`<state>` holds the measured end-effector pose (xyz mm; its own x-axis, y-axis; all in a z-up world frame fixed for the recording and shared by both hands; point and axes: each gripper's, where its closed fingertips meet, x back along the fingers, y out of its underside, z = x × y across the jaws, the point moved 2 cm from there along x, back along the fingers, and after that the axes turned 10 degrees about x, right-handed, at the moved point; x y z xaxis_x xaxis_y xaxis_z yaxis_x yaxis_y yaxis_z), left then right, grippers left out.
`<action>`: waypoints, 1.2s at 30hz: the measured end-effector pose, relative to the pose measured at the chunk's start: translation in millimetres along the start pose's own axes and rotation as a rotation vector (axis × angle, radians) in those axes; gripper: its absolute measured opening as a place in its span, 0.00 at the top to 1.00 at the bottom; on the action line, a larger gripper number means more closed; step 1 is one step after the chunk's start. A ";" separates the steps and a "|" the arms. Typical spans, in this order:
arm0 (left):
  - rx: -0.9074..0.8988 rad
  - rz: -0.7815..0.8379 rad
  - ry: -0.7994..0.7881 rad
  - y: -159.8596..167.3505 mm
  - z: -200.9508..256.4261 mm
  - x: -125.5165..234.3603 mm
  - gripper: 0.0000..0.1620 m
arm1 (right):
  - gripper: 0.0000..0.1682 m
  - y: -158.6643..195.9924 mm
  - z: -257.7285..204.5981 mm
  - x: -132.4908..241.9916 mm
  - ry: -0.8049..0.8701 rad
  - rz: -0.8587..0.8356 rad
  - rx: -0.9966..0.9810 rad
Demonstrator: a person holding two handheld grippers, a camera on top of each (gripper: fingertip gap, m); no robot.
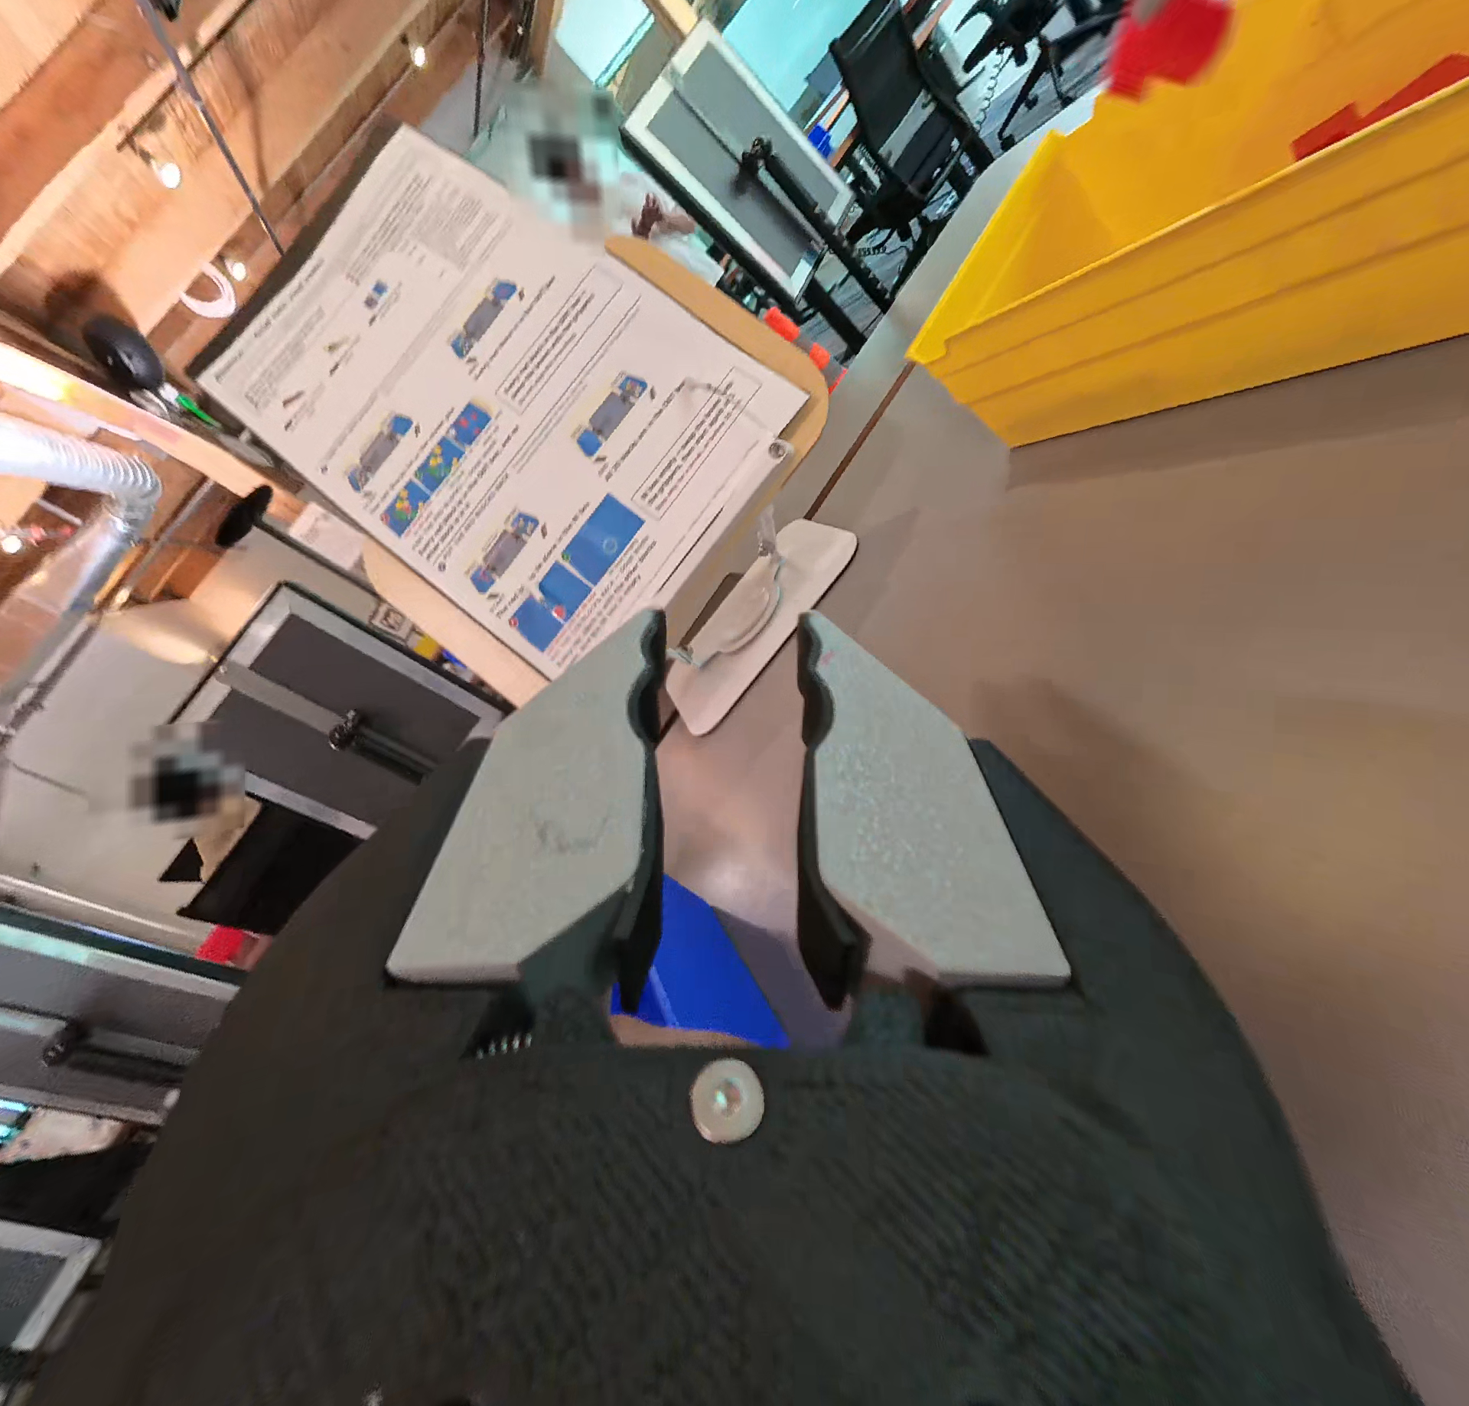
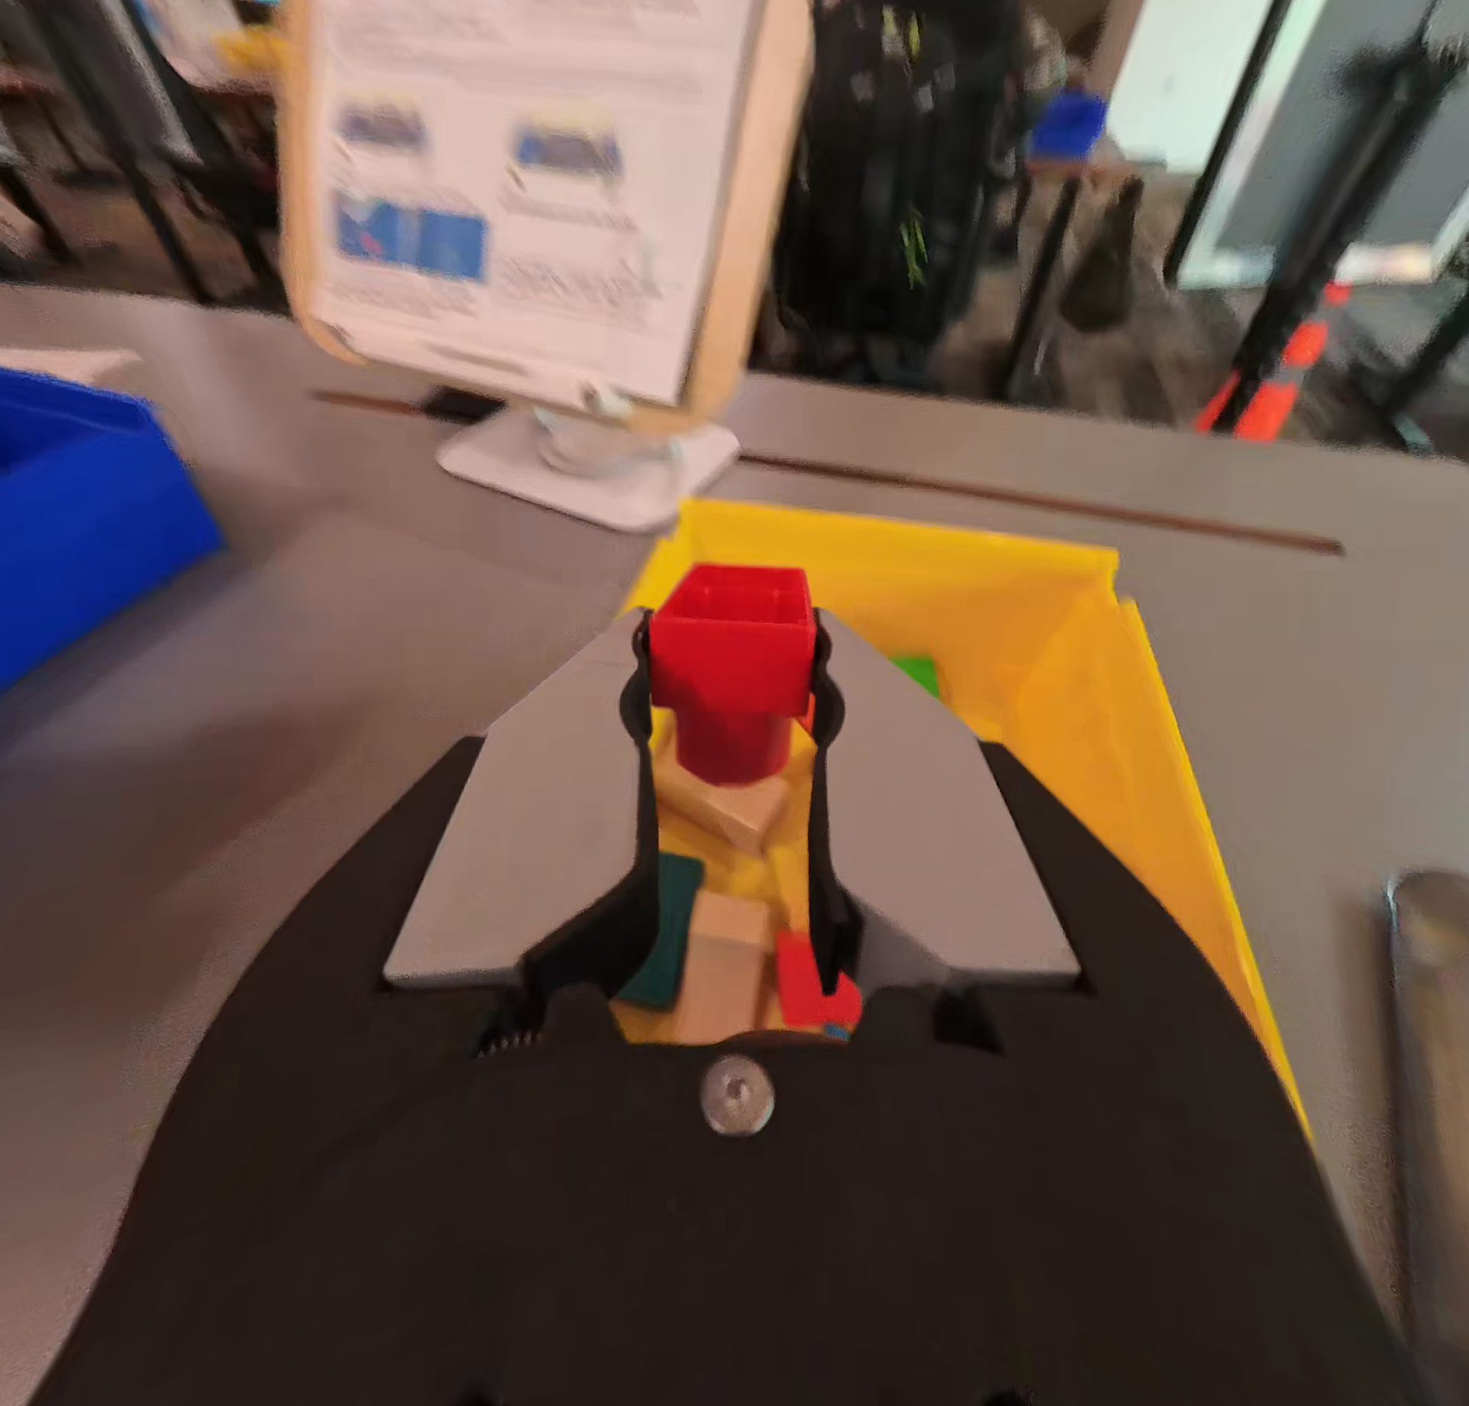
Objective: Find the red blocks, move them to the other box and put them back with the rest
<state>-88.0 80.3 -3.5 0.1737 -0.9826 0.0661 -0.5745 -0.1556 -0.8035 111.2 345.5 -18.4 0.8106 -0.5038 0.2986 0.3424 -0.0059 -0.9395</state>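
a: where is there room?
b: bare table (image 2: pixel 413 573) lies between the blue box (image 2: pixel 87 494) and the yellow box (image 2: pixel 1057 700); a gripper could pass there.
a: what stands in the way?
b: the sign stand (image 2: pixel 588 470) just behind the yellow box; blocks (image 2: pixel 731 962) crowd that box's floor; a metal cylinder (image 2: pixel 1431 962) stands at its right.

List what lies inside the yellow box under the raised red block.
Inside the yellow box: pale wooden blocks, a teal block, a green block, another red block. The right hand-held gripper covers the rest.
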 end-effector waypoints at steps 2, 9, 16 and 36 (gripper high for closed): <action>0.061 -0.013 -0.001 5.0 -11.5 2.4 0.81 | 0.71 31.9 14.1 -17.4 0.017 -0.144 -0.008; 0.238 -0.164 -0.014 55.1 -67.8 25.1 0.82 | 0.72 18.7 12.7 -10.3 0.030 -0.086 0.034; 0.198 -0.578 0.090 134.6 -112.1 55.2 0.79 | 0.73 -5.5 -7.6 4.5 -0.029 -0.006 0.051; -0.303 -1.426 0.689 264.0 -122.0 138.1 0.66 | 0.73 -18.4 -29.9 10.0 -0.085 0.030 0.085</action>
<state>-313.2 -108.9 -134.3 0.3520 0.1294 0.9270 -0.4110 -0.8684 0.2773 98.9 314.8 -3.1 0.8571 -0.4274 0.2874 0.3537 0.0827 -0.9317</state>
